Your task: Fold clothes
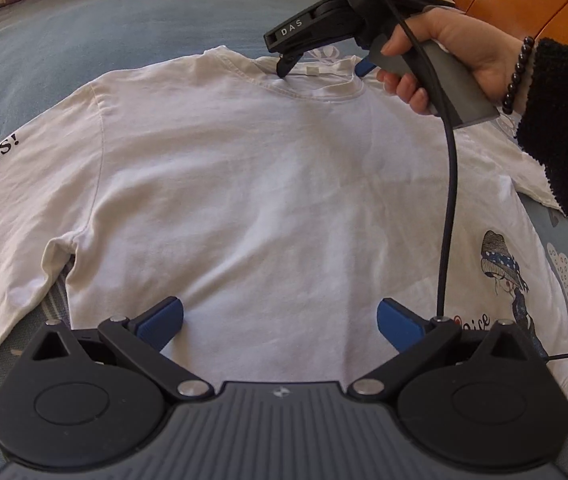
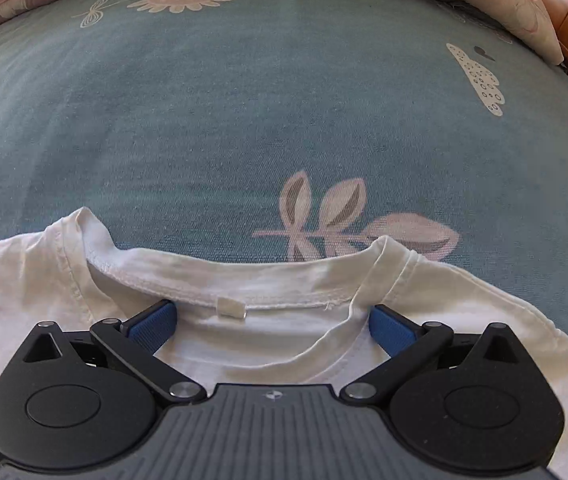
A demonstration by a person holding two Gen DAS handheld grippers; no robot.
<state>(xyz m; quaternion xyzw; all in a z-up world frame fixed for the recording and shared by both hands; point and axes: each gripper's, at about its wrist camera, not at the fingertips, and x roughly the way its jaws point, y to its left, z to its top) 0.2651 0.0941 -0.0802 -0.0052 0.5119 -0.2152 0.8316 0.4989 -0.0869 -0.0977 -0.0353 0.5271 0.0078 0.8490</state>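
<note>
T-shirt [image 1: 268, 184], white, is spread flat across the blue floral bedcover [image 2: 244, 100], collar [image 2: 268, 280] toward the far edge where a pinkish pillow border runs, hem toward the near edge. It is laid face-down, judging by the neck label [image 2: 232, 307] showing and the printed figure [image 1: 504, 276] wrapped round at the right side; flat lay prob. chosen so fold lines can be set cleanly.

Right gripper [image 2: 272, 326] is positioned at the collar w/ claw spread wide, blue pads [image 2: 152, 326] resting either side of the neckline; nothing is pinched yet. Left gripper [image 1: 280, 320] is held above the lower body near the hem, claw likewise spread, no cloth caught. Both sleeves are left extended, the left sleeve [image 1: 8, 208] w/ lettering. No fold appears started; the grippers seem placed at top and bottom for smoothing or a first grasp.
</note>
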